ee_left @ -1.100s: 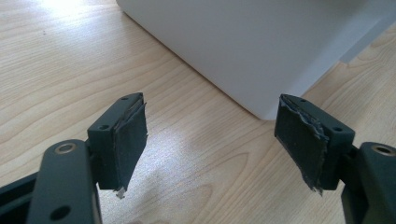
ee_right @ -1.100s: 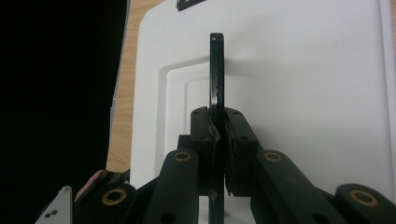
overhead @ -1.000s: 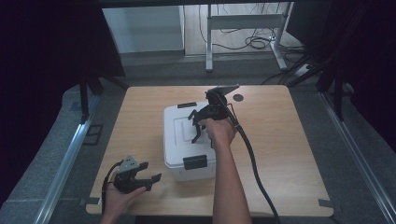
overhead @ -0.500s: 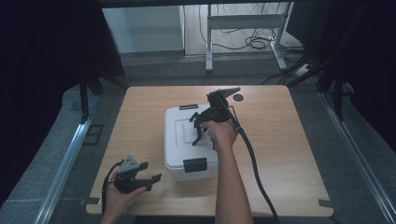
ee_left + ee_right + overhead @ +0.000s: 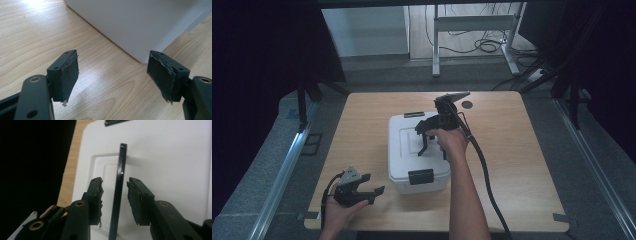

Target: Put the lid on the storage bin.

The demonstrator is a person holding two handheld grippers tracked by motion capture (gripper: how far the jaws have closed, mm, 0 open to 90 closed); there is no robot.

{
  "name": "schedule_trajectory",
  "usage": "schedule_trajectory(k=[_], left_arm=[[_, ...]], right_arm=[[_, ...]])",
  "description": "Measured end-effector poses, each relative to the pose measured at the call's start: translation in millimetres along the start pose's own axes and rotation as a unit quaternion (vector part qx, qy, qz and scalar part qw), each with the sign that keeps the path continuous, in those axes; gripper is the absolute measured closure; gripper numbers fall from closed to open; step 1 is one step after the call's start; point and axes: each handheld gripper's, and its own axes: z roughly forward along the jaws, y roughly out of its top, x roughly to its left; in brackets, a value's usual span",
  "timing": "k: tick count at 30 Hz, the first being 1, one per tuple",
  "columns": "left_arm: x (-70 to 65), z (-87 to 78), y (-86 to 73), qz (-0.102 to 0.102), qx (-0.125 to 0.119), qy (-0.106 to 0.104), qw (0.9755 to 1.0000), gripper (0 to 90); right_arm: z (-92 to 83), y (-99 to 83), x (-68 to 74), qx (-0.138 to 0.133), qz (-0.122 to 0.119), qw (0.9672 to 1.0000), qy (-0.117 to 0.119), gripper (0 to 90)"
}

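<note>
Right gripper view: fingers newly apart

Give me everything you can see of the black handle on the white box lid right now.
The handle is a thin, flat black bar, plastic by its look, standing raised on edge over a shallow recess in the lid of the white box. It runs straight between the jaws of the right gripper, which have just been opening; a gap shows on each side, so the pads do not press it. Its far end is squared off. Nothing else touches it; its hinges are hidden.
</note>
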Motion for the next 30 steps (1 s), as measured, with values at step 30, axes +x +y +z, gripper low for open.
schedule_trajectory(k=[30], left_arm=[[0.4,6.3,-4.6,0.009,0.025,0.032,0.9992,25.6]], right_arm=[[-40.2,-21.6,-29.1,-0.035,-0.156,0.9852,0.061,55.2]])
